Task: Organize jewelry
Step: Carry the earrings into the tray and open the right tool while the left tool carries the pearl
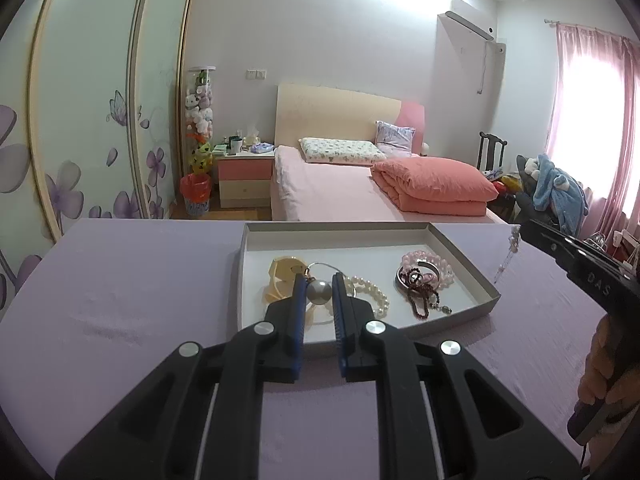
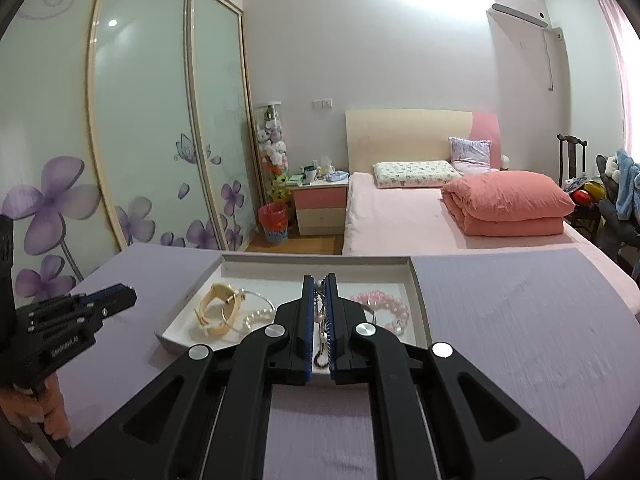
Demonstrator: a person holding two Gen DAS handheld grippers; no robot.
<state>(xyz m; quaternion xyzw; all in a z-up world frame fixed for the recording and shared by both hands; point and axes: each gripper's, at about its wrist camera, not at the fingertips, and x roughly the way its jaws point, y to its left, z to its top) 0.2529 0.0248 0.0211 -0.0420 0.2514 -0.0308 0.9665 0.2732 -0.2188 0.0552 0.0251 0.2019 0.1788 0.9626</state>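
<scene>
Dropping the pearl is my first worry in the left wrist view: my left claw grips that round grey bead by its curved sides only, and a small slackening or a jolt would let it squirt out. It hangs on a thin wire hoop that runs back toward the tray, so a pull could also drag the white pearl strand lying just right of the claw. The pearl sits at the fingertips, over the tray's near-left part, beside the cream watch. The pink bead bracelets lie in the tray's right half, well apart from it.

From the right wrist view, my right claw is closed nearly flat on a dangling beaded chain, which runs down between the pads and hangs over the tray's near-middle. Snagging is the risk: the loose tail could catch the pink bracelets just to its right, or slip free, since little of it seems pinched. The worktop around the tray would take whatever falls.
</scene>
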